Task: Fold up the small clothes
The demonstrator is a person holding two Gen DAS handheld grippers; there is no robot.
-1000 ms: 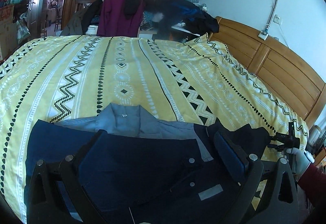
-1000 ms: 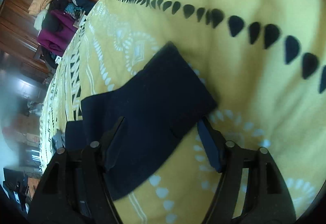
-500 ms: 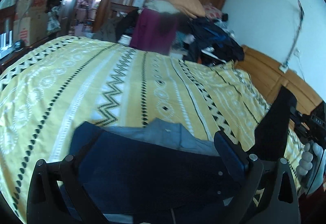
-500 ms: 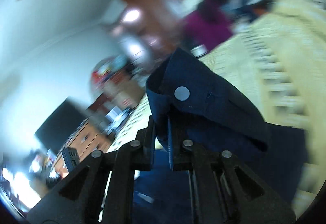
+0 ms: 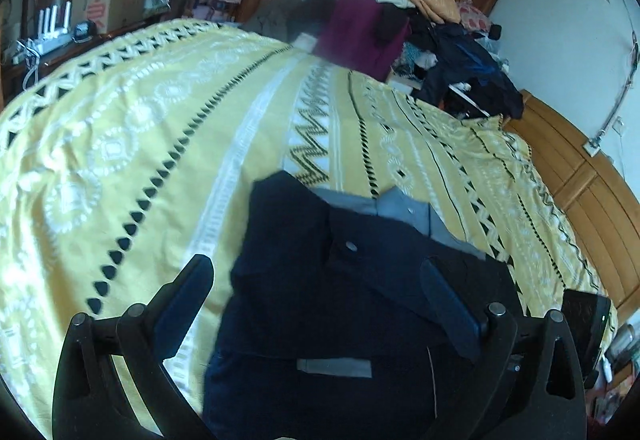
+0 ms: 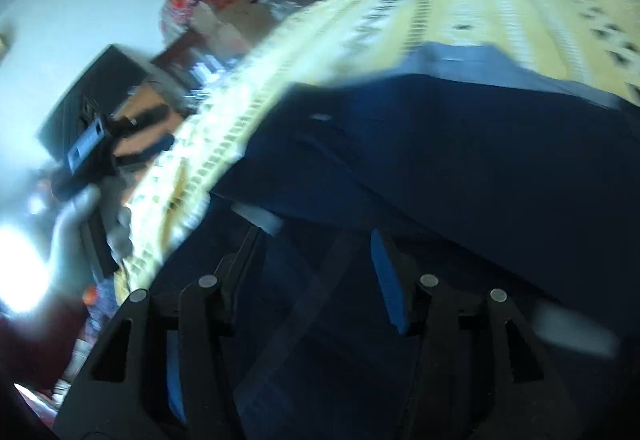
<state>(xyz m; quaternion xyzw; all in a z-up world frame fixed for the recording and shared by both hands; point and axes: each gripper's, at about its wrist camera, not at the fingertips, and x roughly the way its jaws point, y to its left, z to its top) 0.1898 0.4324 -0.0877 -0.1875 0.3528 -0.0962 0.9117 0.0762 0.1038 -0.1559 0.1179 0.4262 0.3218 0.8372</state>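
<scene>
My left tool (image 5: 316,300) hangs with its jaws spread wide, empty, one finger over the yellow patterned bedspread (image 5: 160,128) and the other over the dark navy shirt (image 5: 340,292). My right tool (image 6: 320,264) is also parted, its jaws gripping nothing that I can make out, low over the same shirt, though that view is blurred. The risk, as I judge it, is that the folded-in side of the shirt slides or springs back open, because neither tool is pinning it and the bedspread beneath is soft and yielding. A careless pass of either open tool could also snag an edge and drag the layers askew. The shirt lies flat on the bedspread, near its closest edge, well apart from the heap of clothes (image 5: 404,24) at the far side. It is navy with a pale grey-blue collar lining (image 5: 396,206), a pale snap button (image 5: 351,246), and a pale label (image 5: 334,367) nearer to me.
</scene>
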